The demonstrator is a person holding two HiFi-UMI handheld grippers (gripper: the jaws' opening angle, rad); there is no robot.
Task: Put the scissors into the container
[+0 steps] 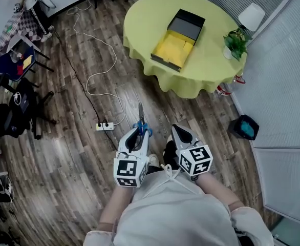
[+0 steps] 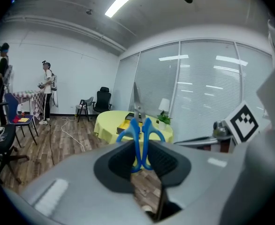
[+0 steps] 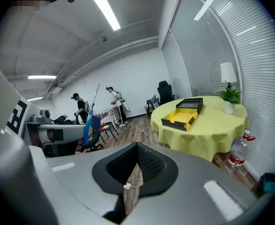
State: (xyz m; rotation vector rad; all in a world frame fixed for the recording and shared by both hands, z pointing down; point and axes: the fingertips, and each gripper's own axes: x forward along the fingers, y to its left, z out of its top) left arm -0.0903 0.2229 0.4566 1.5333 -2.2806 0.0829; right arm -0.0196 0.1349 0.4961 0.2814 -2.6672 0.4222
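Left gripper (image 1: pixel 139 134): jaws closed on the blue handles of the scissors (image 1: pixel 141 119), blades pointing ahead towards the table (image 1: pixel 147 14). The left gripper (image 2: pixel 140 154) view confirms the grip: the handle loops (image 2: pixel 140 142) sit pinched between the pads and the blades stand upright above them.

Right gripper (image 1: pixel 181 136): held just beside the left one, over the floor. The right gripper (image 3: pixel 137 167) view shows its jaws almost together, a narrow slit with only floor behind it and nothing held.

Container (image 1: pixel 178 39): open, yellow inside, near the table's front edge, well apart from both grippers.

Only the head view shows the power strip (image 1: pixel 104 126) and cable on the floor. Only the right gripper view shows the scissors (image 3: pixel 87 122) from the side and a bottle (image 3: pixel 239 151) at the table's foot. Only the left gripper view shows two people (image 2: pixel 47 93) standing by the far wall.
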